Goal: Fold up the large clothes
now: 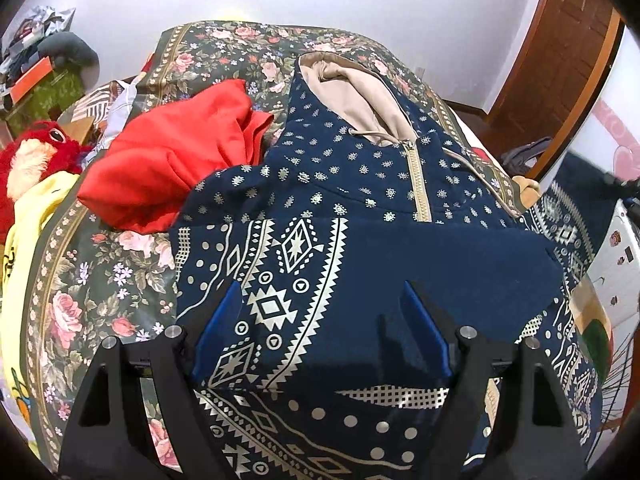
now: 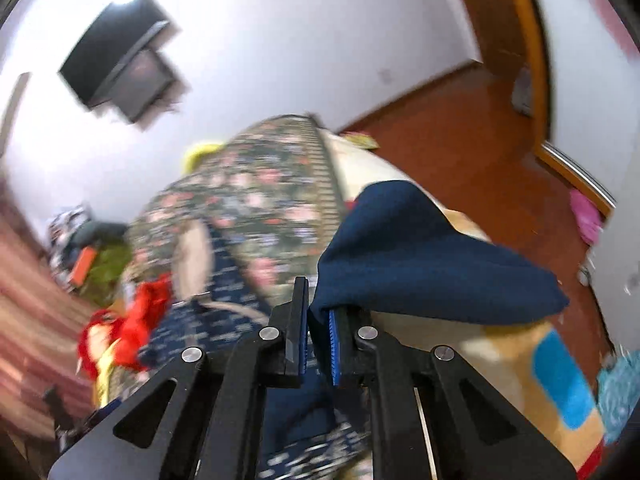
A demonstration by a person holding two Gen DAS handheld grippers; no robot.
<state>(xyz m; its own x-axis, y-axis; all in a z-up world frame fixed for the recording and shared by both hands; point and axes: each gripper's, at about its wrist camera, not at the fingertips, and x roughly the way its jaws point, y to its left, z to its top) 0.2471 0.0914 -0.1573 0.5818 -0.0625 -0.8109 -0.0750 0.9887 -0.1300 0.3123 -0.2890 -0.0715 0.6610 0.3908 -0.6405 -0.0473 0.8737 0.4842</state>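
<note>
One navy hoodie (image 1: 360, 208) with a pale geometric print lies spread on the bed (image 1: 100, 280), hood toward the far edge, with a plain navy part folded across its middle. The left tool (image 1: 324, 316) tilts steeply down over the garment, its jaws spread wide, with nothing pinched between them. The right tool (image 2: 318, 320) angles downward near the bed's right edge, jaws clamped tight on a plain navy fold of the hoodie (image 2: 420, 256), which drapes over its tip. One red garment (image 1: 180, 160) lies crumpled beside the hoodie, toward the left edge, and one red plush toy (image 1: 36, 156) sits beyond it.
</note>
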